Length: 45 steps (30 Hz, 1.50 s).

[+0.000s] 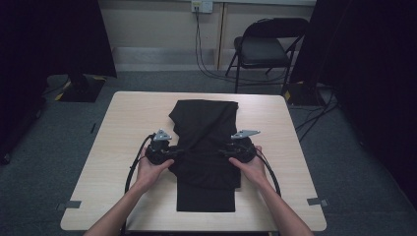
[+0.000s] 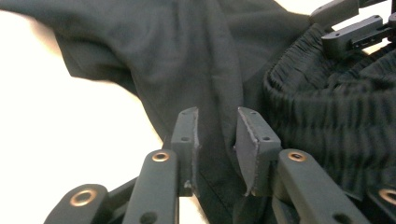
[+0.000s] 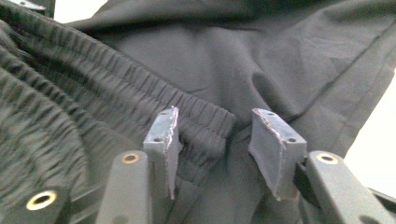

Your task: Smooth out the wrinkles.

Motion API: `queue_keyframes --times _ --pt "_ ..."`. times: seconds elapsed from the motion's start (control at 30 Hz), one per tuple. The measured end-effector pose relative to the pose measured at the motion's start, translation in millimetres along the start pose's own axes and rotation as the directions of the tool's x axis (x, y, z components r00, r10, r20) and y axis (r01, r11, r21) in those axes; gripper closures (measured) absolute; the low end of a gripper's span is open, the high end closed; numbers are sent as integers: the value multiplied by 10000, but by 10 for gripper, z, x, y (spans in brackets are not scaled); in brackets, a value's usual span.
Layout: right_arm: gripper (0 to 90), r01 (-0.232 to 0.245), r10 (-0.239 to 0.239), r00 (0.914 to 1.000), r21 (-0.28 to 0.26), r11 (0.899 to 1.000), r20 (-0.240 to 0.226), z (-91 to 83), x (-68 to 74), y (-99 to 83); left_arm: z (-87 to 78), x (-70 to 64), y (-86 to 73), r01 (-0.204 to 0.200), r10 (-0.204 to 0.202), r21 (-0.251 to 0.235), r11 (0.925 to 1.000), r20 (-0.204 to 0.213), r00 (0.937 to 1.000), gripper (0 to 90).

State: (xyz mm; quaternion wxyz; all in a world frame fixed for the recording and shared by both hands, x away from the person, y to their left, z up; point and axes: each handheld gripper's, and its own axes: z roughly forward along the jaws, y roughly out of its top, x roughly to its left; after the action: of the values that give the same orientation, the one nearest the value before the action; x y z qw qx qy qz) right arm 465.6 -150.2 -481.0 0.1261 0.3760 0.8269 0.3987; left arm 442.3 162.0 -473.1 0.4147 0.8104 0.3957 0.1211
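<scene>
On the near half of the table [image 1: 123, 118], black trousers [image 1: 206, 147] are laid flat, with one folded part reaching to 6 o'clock and the rest spread toward 12 o'clock. At 9 o'clock of the cloth, the left gripper [image 1: 173, 153] is held by the left hand [image 1: 153, 169]; its jaws are seen apart in the left gripper view, with a fold of fabric between them, not pinched. At 3 o'clock, the right gripper [image 1: 227, 151] is held by the right hand [image 1: 251, 167]; its jaws are also apart, and the gathered waistband [image 3: 140, 112] is placed between them. Farther, at 1 o'clock behind the table, a folding chair [image 1: 265, 46] is seen.
</scene>
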Motion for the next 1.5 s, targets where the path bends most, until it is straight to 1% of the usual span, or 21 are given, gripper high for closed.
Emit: queue_keyframes --times 0.03,0.1,0.2,0.3,0.53,0.6,0.7,0.77,0.83,0.9,0.93,0.97,1.07,1.13,1.17,1.2,1.23,1.33,1.37,1.47,1.5 --pt "622 -76 74 9994 -71 9999 -335 12 -12 -6 14 -20 -5 -33 33 -7 10000 103 9999 670" --pt "703 39 -44 9995 -156 9999 -323 -6 13 -5 9 -65 2 -376 377 57 9993 -28 9993 642" --pt "759 351 -366 9988 -441 9984 -329 -121 89 22 -32 -97 13 -360 360 -116 9993 63 9993 601" --pt "790 176 -263 9964 -1058 9942 -805 -321 150 41 -74 -107 3 -343 346 -255 9991 96 9994 555" --pt "819 489 -661 9878 -1223 9913 -1411 -674 392 -120 -19 -105 -46 -77 79 -290 9995 73 9999 503" --pt "819 678 -858 9850 -1212 9903 -1500 -746 458 -179 -7 -150 -35 -182 194 -415 9990 276 9994 490" --pt "799 780 -962 9814 -1125 9906 -1663 -831 536 -286 0 -240 -14 -721 731 -241 9971 439 9964 476" --pt "771 818 -997 9805 -1096 9906 -1694 -858 555 -328 -25 -314 -14 -1350 1346 11 9908 677 9886 478" --pt "671 641 -855 9809 -1249 9901 -1747 -896 542 -337 -112 -416 -30 -2003 1978 200 9795 894 9762 468" --pt "658 408 -673 9836 -1567 9868 -1672 -933 507 -293 -184 -484 -72 -2246 2216 188 9743 1022 9698 458" --pt "658 408 -673 9836 -1567 9868 -1672 -933 507 -293 -184 -484 -72 -2246 2216 188 9743 1022 9698 450" --pt "669 196 -450 9855 -1545 9878 -1633 -891 483 -253 -228 -541 -140 -2480 2444 190 9686 1126 9631 445" --pt "681 354 -556 9864 -1303 9908 -1550 -744 493 -205 -243 -624 -222 -2756 2665 359 9606 1629 9500 448" --pt "681 493 -655 9870 -1107 9926 -1471 -656 515 -190 -252 -645 -238 -2733 2624 369 9612 1824 9476 446" --pt "676 467 -628 9858 -1049 9934 -1557 -625 528 -199 -256 -680 -266 -2297 2108 464 9722 2558 9435 443" --pt "676 467 -628 9858 -1049 9934 -1557 -625 528 -199 -256 -680 -266 -2297 2108 464 9722 2558 9435 442" --pt "656 353 -503 9828 -866 9956 -1779 -575 582 -261 -254 -699 -295 -1854 1642 488 9815 2843 9446 439" --pt "638 799 -893 9791 -585 9951 -1826 -550 669 -330 -253 -714 -294 -2014 1852 352 9789 2644 9465 429" --pt "664 1068 -1131 9770 -443 9933 -1806 -565 717 -381 -255 -689 -282 -2041 1927 270 9786 2290 9542 428" --pt "674 1124 -1173 9763 -376 9930 -1819 -596 728 -439 -246 -641 -267 -1997 1897 264 9795 2119 9587 424" --pt "653 1201 -1228 9789 -265 9924 -1634 -634 743 -493 -243 -601 -254 -1882 1829 158 9820 1686 9686 430"
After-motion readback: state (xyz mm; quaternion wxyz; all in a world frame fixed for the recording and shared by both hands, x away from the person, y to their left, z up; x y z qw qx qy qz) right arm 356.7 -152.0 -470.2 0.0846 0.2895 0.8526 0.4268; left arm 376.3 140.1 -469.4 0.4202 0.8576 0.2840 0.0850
